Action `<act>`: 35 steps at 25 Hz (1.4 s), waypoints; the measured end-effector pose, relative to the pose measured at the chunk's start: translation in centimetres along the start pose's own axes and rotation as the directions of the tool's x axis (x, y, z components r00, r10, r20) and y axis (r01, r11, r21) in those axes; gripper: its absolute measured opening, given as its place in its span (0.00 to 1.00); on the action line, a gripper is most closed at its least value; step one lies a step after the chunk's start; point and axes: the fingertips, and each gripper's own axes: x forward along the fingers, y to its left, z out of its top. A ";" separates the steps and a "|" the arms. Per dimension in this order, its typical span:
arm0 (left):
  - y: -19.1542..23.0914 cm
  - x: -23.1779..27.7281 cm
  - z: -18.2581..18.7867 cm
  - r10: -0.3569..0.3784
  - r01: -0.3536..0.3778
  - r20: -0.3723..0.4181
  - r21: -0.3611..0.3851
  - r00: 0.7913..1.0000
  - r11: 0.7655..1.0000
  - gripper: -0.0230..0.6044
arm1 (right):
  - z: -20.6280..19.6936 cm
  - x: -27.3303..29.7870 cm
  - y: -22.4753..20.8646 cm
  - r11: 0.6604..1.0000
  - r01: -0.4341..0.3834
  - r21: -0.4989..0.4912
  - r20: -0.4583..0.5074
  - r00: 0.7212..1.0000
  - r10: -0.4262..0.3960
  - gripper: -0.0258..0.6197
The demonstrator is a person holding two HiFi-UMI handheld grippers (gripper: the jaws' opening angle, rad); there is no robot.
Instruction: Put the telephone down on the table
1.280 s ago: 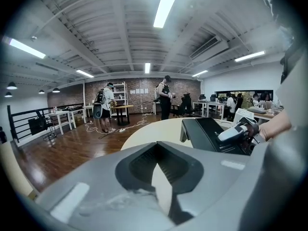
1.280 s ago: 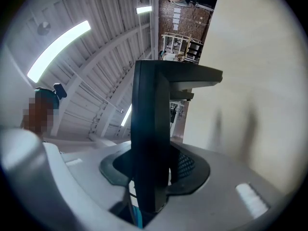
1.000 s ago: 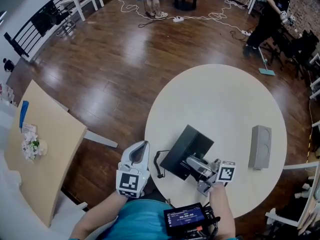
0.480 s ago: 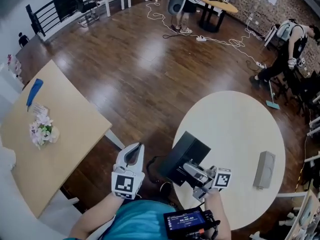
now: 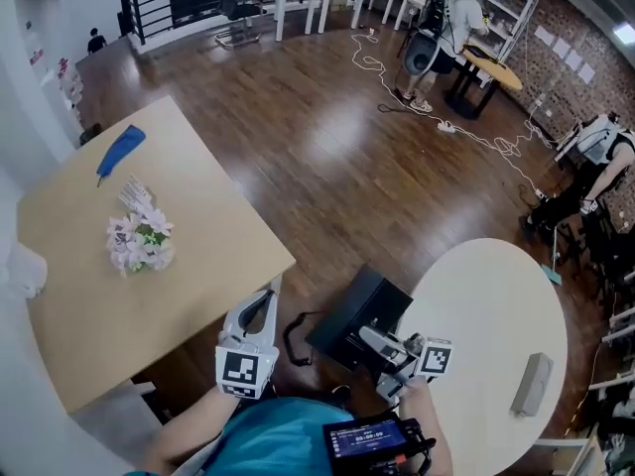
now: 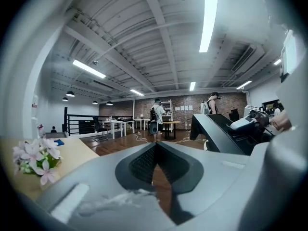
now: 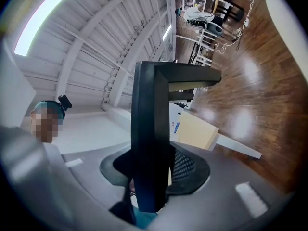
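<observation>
The telephone (image 5: pixel 357 315) is over the floor (image 5: pixel 327 157) just off the left edge of the round counter (image 5: pixel 486 305), held in the fingers of the right gripper (image 5: pixel 380 348). The left gripper (image 5: pixel 260 310) is to its left, by the near corner of the square counter (image 5: pixel 198 236). Flowers (image 5: pixel 139 238) lie mid-counter there, with a flat scrap (image 5: pixel 121 150) behind them towards the far corner. A block (image 5: pixel 533 383) lies near the round counter's right edge.

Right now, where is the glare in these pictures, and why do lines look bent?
Head view: lamps glare off the wood floor, and the wide lens bows straight lines toward the edges. Left gripper view: a ceiling lamp burns white; corners go black. Right gripper view: the room sits sideways, glare on the floor, the telephone looming dark in the middle.
</observation>
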 end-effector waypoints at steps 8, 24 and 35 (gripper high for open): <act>10.3 -5.7 -0.8 0.171 -0.171 0.007 -0.032 0.985 0.985 0.05 | -1.0 10.5 1.5 0.997 -0.083 -0.009 -0.105 0.991 0.081 0.27; 21.4 -9.2 -2.0 0.449 -0.451 -0.038 -0.055 0.893 0.891 0.05 | 0.5 25.4 -1.6 0.982 -0.187 0.003 -0.430 0.886 0.170 0.27; 26.2 -9.2 -1.7 0.620 -0.624 -0.087 -0.018 0.780 0.781 0.05 | -0.8 35.4 -5.8 0.952 -0.290 0.101 -0.699 0.660 0.275 0.27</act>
